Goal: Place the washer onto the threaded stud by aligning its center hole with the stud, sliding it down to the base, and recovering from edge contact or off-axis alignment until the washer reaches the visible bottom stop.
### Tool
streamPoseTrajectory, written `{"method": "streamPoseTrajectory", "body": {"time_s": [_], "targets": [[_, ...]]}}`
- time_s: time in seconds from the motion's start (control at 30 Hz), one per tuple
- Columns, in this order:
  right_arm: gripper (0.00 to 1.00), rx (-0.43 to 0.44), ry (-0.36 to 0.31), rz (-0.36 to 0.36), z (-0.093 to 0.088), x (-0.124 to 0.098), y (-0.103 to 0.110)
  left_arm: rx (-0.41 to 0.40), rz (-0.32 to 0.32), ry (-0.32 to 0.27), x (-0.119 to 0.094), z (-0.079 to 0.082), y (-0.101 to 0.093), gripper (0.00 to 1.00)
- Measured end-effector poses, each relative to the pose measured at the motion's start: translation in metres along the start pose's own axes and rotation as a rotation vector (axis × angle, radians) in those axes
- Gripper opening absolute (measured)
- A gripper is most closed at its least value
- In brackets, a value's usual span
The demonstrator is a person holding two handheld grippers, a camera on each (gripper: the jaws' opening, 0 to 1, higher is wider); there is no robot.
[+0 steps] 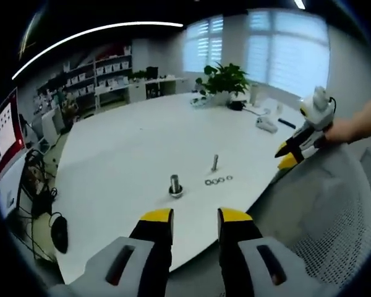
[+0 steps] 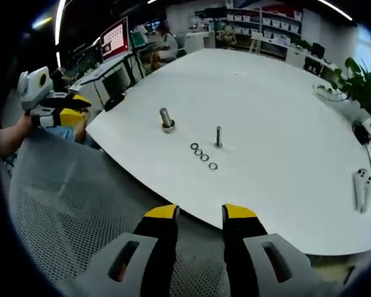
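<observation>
Open office, a big white table [image 2: 284, 124] with a plant [image 1: 226, 79] at its far side; two upright studs [image 2: 218, 137] stand mid-table, a row of washers [image 2: 203, 156] flat just beside them, none lifted yet; left gripper [image 1: 195, 226] and right gripper [image 2: 201, 223] hang off the table's edge over a mesh chair back [image 2: 68, 198], jaws parted, empty, likely poised to start.

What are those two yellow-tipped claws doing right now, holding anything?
Left gripper: open, holding nothing, short of the table.
Right gripper: open, holding nothing; the washers lie untouched.
</observation>
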State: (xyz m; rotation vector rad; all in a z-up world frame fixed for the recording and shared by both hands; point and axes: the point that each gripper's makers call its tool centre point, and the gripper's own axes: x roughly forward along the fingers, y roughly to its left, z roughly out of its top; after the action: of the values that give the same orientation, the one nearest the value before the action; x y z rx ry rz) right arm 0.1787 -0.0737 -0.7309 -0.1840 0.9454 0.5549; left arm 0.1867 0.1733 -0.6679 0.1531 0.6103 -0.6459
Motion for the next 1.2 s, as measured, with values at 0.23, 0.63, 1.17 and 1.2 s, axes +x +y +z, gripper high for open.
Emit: {"method": "streamPoseTrajectory", "body": {"time_s": [0.23, 0.63, 1.17, 1.2], "targets": [[0.31, 0.002, 0.010, -0.001, -0.003, 0.000, -0.002, 0.017, -0.016, 0.022, 0.004, -0.002, -0.004, 0.25], [0.32, -0.045, 0.084, 0.027, -0.015, 0.005, 0.009, 0.039, -0.019, 0.039, 0.002, -0.008, -0.005, 0.25], [0.34, -0.074, 0.244, 0.073, -0.028, 0.005, 0.014, 0.043, -0.040, 0.015, -0.001, -0.005, -0.005, 0.25], [0.34, -0.082, 0.246, 0.070, -0.027, 0.006, 0.013, 0.050, -0.038, 0.016, -0.001, -0.005, -0.005, 0.25]]}}
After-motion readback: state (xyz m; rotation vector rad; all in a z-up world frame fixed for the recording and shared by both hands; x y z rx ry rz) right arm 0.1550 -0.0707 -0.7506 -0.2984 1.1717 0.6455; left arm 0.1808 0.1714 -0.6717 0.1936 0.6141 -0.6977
